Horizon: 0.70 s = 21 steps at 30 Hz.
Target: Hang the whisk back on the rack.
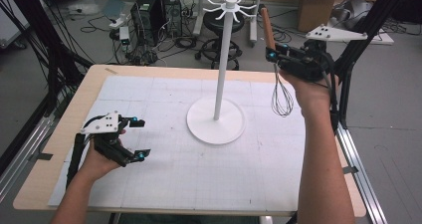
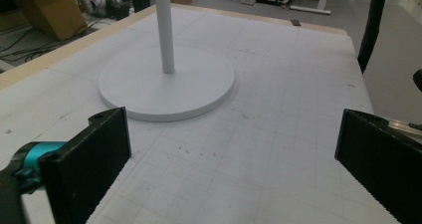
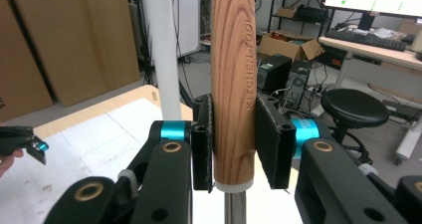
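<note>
Upright, the whisk [image 3: 233, 84] sits clamped between the right tongs [image 3: 233, 142].

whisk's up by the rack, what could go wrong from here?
1. The right gripper clamps the whisk on its smooth wooden handle, wires hanging below; it might slip or swing.
2. The white stand is a tall thin pole on a round base; a bump near its hooks could rock it.
3. The left gripper sits open, away from the base, not steadying it.
</note>
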{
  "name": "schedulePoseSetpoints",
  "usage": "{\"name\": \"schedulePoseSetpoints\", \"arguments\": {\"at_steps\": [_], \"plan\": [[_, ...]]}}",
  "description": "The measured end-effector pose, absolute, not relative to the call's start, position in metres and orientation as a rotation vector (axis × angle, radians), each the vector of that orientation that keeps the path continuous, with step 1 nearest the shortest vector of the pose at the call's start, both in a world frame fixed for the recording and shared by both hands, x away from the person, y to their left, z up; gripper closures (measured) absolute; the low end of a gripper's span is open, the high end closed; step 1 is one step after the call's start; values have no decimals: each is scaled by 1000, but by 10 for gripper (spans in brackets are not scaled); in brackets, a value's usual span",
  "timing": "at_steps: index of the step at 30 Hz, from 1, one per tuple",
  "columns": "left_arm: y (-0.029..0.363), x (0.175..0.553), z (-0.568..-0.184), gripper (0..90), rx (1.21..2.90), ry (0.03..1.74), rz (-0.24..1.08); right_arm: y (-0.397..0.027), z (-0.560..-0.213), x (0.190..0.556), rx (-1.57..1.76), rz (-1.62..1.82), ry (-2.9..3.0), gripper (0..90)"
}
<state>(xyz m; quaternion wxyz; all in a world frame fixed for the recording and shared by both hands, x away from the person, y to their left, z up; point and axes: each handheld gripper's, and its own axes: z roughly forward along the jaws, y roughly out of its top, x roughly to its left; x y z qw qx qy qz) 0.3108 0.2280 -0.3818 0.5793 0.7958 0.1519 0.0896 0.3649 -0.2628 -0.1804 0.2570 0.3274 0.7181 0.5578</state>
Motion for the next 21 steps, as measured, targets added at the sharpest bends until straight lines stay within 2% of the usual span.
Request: {"name": "schedulePoseSetpoints", "arguments": {"at_steps": [21], "plan": [[229, 311, -382, 16, 1863, 356, 209, -250, -165, 380, 892, 1481, 1959, 706]]}}
